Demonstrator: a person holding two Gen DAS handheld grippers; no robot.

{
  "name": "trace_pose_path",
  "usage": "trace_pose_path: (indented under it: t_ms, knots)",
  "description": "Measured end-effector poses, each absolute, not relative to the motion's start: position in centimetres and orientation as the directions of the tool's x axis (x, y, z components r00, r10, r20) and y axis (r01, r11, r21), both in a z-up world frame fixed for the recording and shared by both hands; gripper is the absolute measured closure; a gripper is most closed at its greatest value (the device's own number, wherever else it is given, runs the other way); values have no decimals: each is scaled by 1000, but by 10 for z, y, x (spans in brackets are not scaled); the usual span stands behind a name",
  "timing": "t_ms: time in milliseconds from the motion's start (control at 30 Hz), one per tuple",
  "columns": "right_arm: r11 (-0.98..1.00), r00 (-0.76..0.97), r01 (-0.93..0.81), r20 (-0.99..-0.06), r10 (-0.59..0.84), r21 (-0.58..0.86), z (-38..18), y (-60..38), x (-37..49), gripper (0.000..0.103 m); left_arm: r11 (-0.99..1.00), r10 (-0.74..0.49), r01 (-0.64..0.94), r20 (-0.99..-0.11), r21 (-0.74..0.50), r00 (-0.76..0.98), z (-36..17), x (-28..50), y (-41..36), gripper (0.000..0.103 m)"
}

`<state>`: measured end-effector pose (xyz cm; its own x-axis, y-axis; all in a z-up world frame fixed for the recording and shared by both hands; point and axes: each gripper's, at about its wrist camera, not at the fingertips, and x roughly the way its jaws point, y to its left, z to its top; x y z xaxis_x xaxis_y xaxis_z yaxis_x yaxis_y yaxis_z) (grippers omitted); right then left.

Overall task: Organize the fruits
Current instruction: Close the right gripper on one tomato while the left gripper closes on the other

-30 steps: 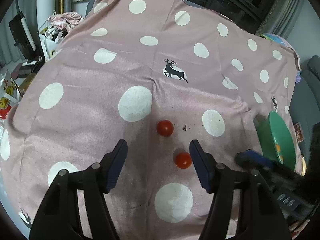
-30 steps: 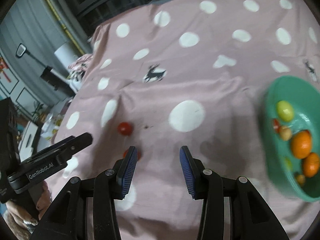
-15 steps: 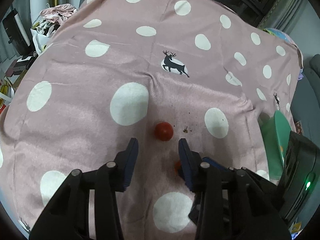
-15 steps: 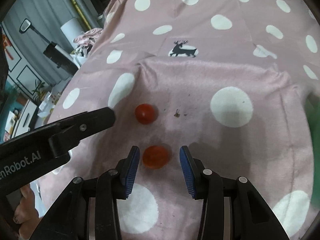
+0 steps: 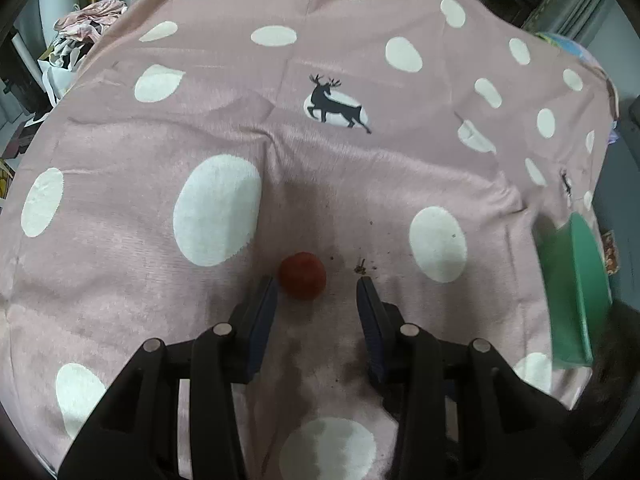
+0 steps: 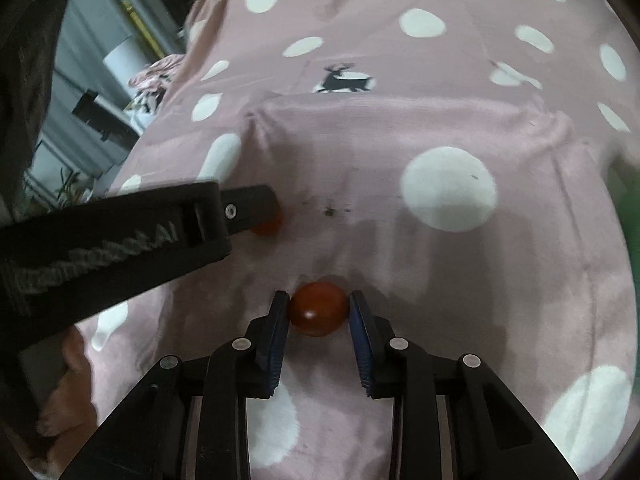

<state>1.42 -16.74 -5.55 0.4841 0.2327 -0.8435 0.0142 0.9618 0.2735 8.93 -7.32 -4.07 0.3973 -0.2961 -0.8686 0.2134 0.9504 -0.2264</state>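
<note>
Near tomato (image 6: 319, 309): lies on the cloth between the blue pads of the right gripper (image 6: 319, 305); both pads sit at its sides.
Right gripper: jaws closing on the near tomato, gap narrow, pads touching it or nearly so.
Far tomato (image 5: 302, 275): lies on the cloth at the tip of the left gripper (image 5: 317, 286), just beside its left pad and clear of the right pad.
Left gripper: jaws narrow, not gripping; in the right wrist view its finger covers most of the far tomato.
Green bowl (image 5: 576, 292): at the cloth's right edge, well apart from both tomatoes.
Cloth (image 5: 224, 104): pink, white dots, black deer print; dark crumbs (image 5: 362, 268) near the far tomato.
</note>
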Motion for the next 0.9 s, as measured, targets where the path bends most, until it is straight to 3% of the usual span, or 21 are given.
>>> trace_pose_path:
  t_ms: [633,800,900]
  knots:
    - [938,572,85,-787,231,337,-18,-210,-19,71,960,-265,194,-887,-203,379,-62,99,-88,64]
    - [935,568,98,-790,229,341,-19,-211,-16,71,967,-243,175,-883,-187,402,-64,101,-86,76]
    - [933,568,99,-789,232,346,-19,-212,-16,71,964,-259,167,-878,-208,402,-65,102,-83,77]
